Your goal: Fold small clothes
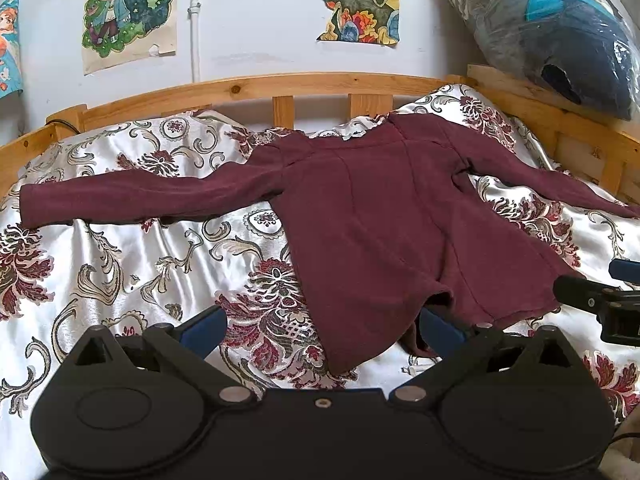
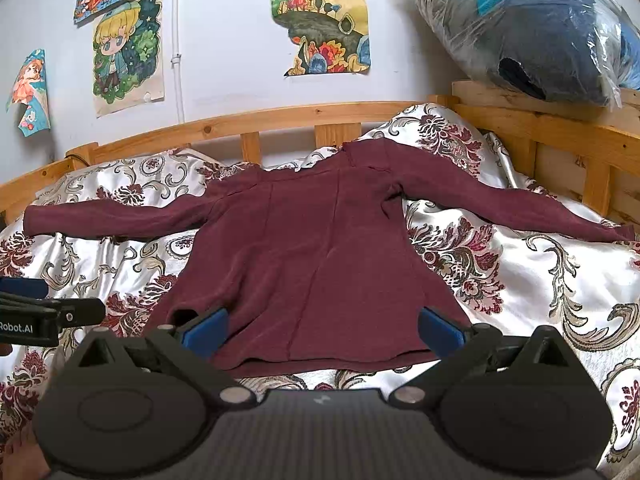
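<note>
One maroon top (image 2: 316, 248) flat on my bed (image 2: 532, 280), collar toward headboard, sleeves spread sideways; left gripper (image 1: 320, 330) and right gripper (image 2: 322, 330) jaws both released; hem corner hidden behind left fingers (image 1: 440, 328).

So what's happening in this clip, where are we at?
A person with two handheld tongs is about to fold a dark red long-sleeved top. It lies spread flat on a patterned bedspread, both sleeves stretched out sideways, nothing folded yet. The left tongs and right tongs are both open, held low over the bottom hem. One blue finger of the left tongs sits under a lifted hem corner. Neither has gripped the fabric.
</note>
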Tool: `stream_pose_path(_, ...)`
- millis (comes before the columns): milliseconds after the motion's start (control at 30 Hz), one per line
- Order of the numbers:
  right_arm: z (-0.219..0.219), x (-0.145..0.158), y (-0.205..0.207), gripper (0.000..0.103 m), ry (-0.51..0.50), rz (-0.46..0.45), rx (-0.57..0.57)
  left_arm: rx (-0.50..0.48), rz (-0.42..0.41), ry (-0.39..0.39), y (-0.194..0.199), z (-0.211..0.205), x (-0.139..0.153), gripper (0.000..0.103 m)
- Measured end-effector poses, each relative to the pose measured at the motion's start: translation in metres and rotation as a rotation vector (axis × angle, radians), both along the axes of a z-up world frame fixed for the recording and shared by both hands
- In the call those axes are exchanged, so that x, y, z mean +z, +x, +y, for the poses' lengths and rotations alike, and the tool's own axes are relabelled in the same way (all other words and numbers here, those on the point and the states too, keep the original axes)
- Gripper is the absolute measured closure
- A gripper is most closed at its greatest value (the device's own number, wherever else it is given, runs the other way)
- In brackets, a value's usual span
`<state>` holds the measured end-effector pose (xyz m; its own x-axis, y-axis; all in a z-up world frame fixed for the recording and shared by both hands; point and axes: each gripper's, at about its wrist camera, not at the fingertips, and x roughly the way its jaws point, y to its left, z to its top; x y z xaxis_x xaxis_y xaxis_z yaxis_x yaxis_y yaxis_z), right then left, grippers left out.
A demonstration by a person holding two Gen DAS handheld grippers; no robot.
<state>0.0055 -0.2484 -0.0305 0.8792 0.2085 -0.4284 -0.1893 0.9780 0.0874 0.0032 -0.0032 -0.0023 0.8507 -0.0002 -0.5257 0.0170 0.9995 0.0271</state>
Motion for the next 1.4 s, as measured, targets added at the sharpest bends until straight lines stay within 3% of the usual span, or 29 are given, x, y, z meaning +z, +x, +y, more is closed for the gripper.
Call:
stream_pose_path(1067, -0.001, 0.001, -0.003, 0.000, 0.022, -0.014, -0.013, 0.006, 0.017, 0.015, 0.000, 0.000, -0.001, 0.001)
stream_pose_path(1200, -0.014, 0.007, 0.001, 0.000, 0.103, -0.033, -0.086, 0.025, 0.056, 0.017, 0.009, 0.003, -0.002, 0.001)
stream_pose_path(1400, -0.072, 0.033, 0.023, 0.000, 0.221, -0.049, -0.250, 0.013, 0.131, 0.060, 0.041, 0.009, 0.010, 0.001)
